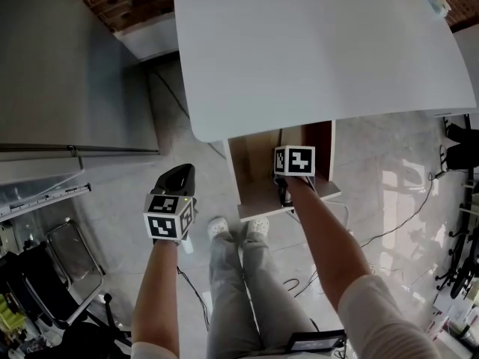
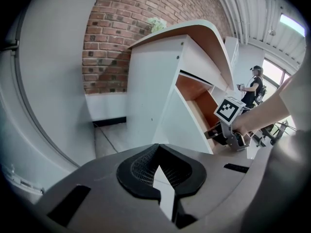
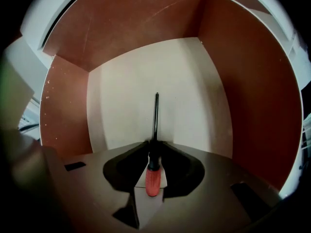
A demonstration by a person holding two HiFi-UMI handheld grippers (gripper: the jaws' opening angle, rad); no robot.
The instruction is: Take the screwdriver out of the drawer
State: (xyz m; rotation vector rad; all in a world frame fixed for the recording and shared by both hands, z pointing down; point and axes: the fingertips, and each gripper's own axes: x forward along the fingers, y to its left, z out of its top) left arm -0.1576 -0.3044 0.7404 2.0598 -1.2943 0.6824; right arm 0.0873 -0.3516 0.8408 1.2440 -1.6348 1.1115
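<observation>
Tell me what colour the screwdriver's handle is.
The screwdriver handle is red-orange, below a black collar; the right gripper view shows it best.

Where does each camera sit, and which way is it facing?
Head view: on the head, facing steeply down at the drawer; forearms, legs, left gripper, right gripper show.
Left gripper view: on the left gripper, facing the desk; own shut jaws show.
Right gripper view: on the right gripper, facing the screwdriver between its jaws.
All share the drawer.
</observation>
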